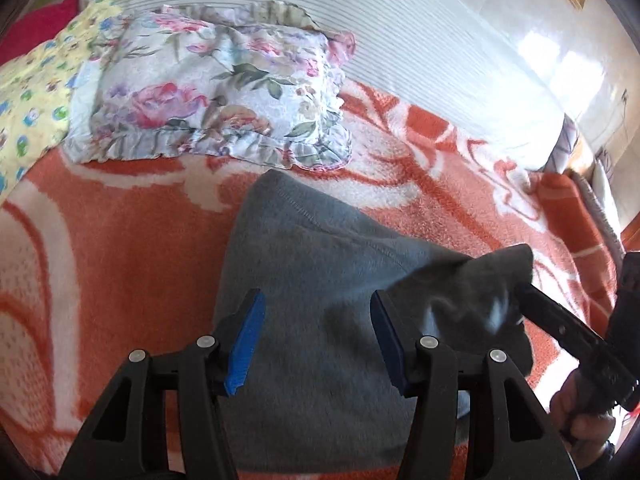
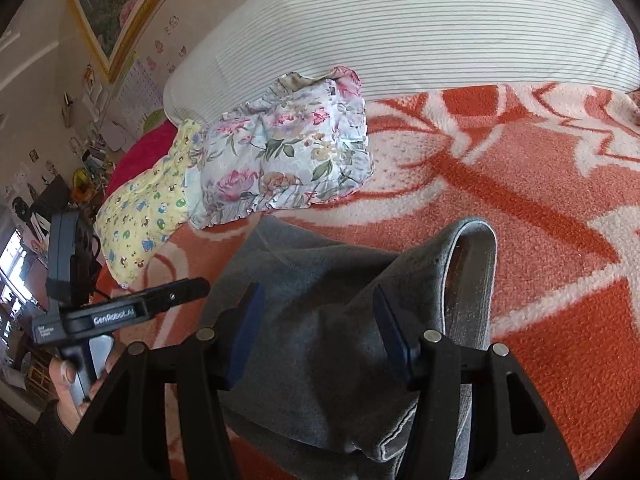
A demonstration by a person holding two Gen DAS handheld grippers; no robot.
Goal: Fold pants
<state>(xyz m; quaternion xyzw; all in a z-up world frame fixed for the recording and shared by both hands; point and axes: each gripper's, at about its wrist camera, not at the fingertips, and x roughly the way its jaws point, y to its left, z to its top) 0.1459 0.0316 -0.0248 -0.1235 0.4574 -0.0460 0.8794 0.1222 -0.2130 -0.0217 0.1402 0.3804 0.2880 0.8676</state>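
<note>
The grey pants (image 1: 320, 280) are lying folded into a thick bundle on the orange-and-white blanket (image 1: 120, 272), just short of the floral pillow (image 1: 216, 92) at the head of the bed. The left gripper (image 1: 318, 344) is hanging above the bundle with its blue pads spread and nothing between them. The right gripper (image 2: 316, 332) is likewise standing wide over the cloth, pinching nothing; from the left wrist view its black fingers are poking in beside a raised corner of fabric, though blur there makes it hard to say whether they are brushing it.

What is worrying me is that upper layer. On the right side a cuff or waistband loop (image 2: 472, 248) is standing up off the stack, curling open rather than lying flat. With both grippers released, it could be sagging sideways or springing back, and the top fold may be sliding off the lower one on that fuzzy blanket. A finger catching the loop while pulling away would drag the whole fold askew.

The bundle's long axis is running from the near edge of the bed toward the pillow, with a stitched, rounded end pointing at the pillow and the bulkier folded end lying closest to the person.
</note>
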